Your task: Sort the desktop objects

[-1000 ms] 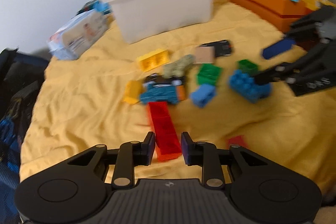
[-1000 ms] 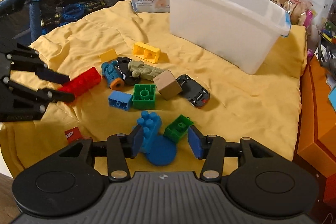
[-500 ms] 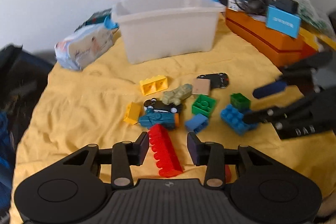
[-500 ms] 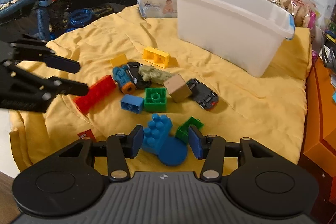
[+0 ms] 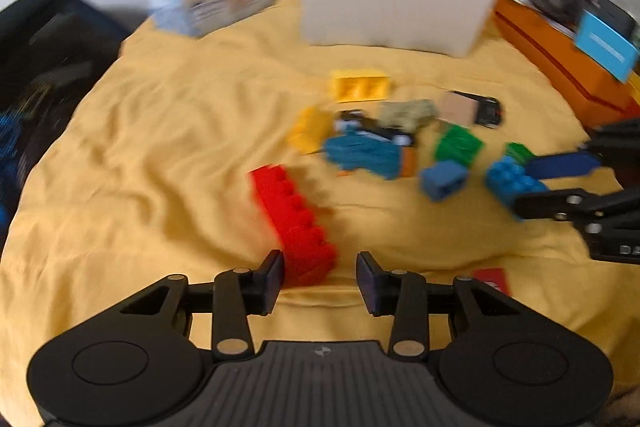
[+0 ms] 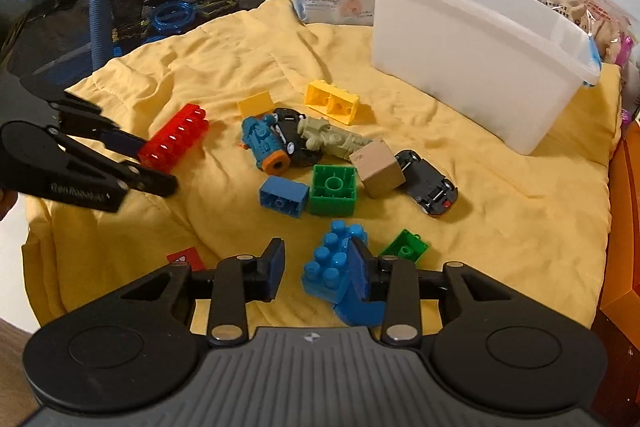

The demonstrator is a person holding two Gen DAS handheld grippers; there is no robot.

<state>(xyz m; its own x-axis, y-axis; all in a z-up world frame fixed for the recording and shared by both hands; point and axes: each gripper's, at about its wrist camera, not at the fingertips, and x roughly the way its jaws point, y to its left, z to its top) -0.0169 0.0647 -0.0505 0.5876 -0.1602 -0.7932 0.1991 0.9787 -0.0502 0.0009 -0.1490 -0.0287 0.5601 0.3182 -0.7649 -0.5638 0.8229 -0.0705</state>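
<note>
Both grippers stand with jaws apart. Left gripper point(image 5: 320, 277) straddles the near end of the red brick point(image 5: 294, 223), not clamped. Right gripper point(image 6: 316, 269) brackets the blue studded block point(image 6: 332, 263) on the yellow cloth point(image 6: 500, 227); white bin point(image 6: 472, 51) beyond

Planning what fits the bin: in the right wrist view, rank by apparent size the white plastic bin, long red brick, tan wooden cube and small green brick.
1. White plastic bin
2. Long red brick
3. Tan wooden cube
4. Small green brick, though nearest the camera
</note>
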